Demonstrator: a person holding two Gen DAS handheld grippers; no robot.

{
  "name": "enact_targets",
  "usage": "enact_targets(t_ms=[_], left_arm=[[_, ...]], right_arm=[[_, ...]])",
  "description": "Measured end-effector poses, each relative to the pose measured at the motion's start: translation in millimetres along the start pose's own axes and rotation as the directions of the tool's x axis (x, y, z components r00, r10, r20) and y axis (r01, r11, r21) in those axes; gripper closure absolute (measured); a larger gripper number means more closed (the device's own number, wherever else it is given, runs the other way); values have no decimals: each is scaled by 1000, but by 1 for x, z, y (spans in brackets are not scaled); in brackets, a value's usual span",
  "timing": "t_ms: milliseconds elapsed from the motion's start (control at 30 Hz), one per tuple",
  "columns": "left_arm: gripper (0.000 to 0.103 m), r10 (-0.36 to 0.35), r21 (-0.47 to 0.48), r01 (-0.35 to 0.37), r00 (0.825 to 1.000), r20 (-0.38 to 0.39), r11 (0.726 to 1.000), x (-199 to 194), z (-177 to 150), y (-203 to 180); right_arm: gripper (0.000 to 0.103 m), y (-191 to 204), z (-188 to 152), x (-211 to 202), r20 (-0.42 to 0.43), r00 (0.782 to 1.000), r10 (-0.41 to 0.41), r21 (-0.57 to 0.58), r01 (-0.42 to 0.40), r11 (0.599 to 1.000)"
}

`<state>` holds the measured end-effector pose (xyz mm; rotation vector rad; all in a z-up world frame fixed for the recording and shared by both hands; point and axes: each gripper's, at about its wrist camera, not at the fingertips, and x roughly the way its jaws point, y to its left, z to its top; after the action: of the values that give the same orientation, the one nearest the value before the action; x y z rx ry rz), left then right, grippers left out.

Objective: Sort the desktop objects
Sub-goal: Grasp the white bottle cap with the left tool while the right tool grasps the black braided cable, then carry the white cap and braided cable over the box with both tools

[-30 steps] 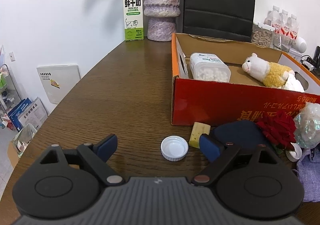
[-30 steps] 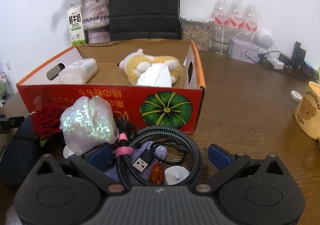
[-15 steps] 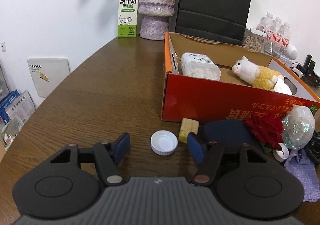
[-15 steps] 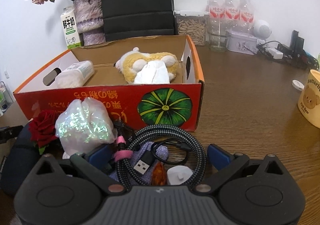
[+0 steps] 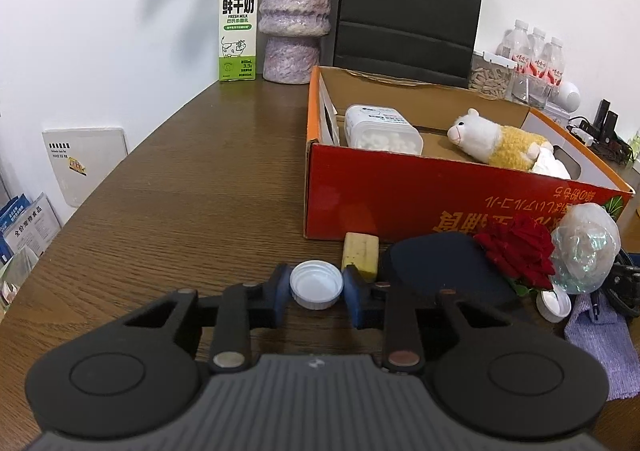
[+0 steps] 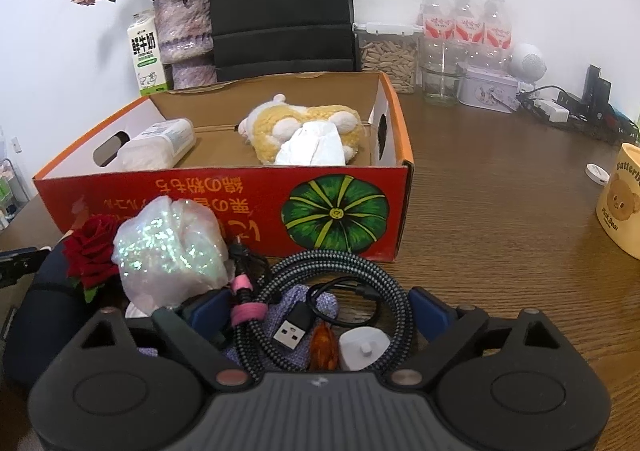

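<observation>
Left gripper [image 5: 316,289]: jaws have just been closing, blue pads now against both sides of the white bottle cap [image 5: 316,283], which sits on the bench [image 5: 192,203] at lower centre of the left wrist view, just left of a yellow block [image 5: 361,254]. Right gripper [image 6: 320,311]: jaws wide, narrowing only slightly, straddling a coiled braided cable [image 6: 332,303] without pressing on it; a purple cloth [image 6: 288,303] lies beneath the coil. Orange cardboard box [image 5: 440,203]: centre right of frame, already holding a white container [image 5: 382,129] and a plush toy [image 5: 500,143]. Step in hand, as judged: securing the cap for sorting. Next move likely calls for a firm pinch, a lift clear of the bench, then carriage over the box's near wall without knocking the yellow block.
</observation>
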<state>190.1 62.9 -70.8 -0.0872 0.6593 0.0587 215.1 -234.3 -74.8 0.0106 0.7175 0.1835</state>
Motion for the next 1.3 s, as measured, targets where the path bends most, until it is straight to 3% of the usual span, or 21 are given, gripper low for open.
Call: enact_targets(t_ms=[333, 1067, 1300], left_arm=[[74, 9, -11, -9, 1000, 2, 1000, -3, 1, 3], [74, -6, 20, 4, 992, 126, 1000, -46, 17, -8], [74, -9, 17, 7, 993, 117, 1000, -47, 13, -8]], right_arm=[[13, 0, -1, -14, 42, 999, 8, 0, -8, 1000], [14, 7, 19, -62, 182, 983, -7, -47, 16, 999], [14, 18, 13, -54, 150, 989, -10, -105, 26, 994]])
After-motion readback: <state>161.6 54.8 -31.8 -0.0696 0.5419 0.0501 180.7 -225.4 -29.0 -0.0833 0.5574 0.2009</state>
